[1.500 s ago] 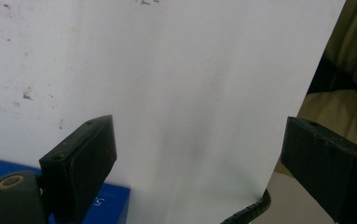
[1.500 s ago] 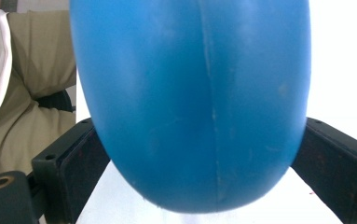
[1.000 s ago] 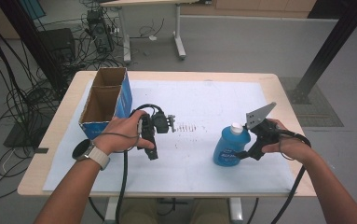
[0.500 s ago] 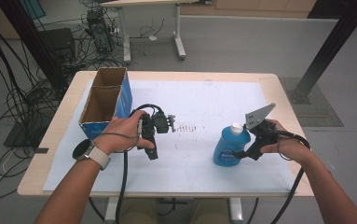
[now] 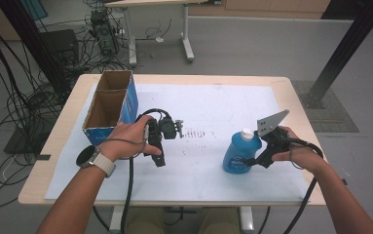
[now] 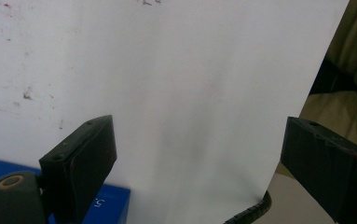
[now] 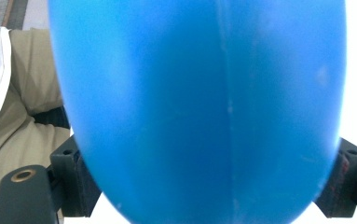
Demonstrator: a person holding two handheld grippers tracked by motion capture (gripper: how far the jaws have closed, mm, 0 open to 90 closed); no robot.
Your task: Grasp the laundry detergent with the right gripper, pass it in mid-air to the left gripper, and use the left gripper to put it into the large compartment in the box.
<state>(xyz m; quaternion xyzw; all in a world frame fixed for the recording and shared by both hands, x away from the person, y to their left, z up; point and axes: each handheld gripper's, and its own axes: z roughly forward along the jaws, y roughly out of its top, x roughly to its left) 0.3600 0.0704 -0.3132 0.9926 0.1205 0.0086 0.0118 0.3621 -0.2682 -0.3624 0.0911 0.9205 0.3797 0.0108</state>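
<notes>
I am closing my right gripper (image 5: 246,160) around the blue bottle (image 5: 240,153); its jaws have just been narrowing and are now sitting at both sides of the body, seemingly touching. The bottle is standing upright on the white sheet (image 5: 213,107), not lifted yet. My left gripper (image 5: 178,127) is resting with jaws apart, empty. Farther away, the cardboard box (image 5: 107,108) is waiting, probably the destination. The right gripper view shows the jaws beside the bottle (image 7: 199,107).

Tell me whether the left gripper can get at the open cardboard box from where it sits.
Probably yes. The left gripper, jaws open and empty, lies just beside the cardboard box, with only bare paper between them.
</notes>
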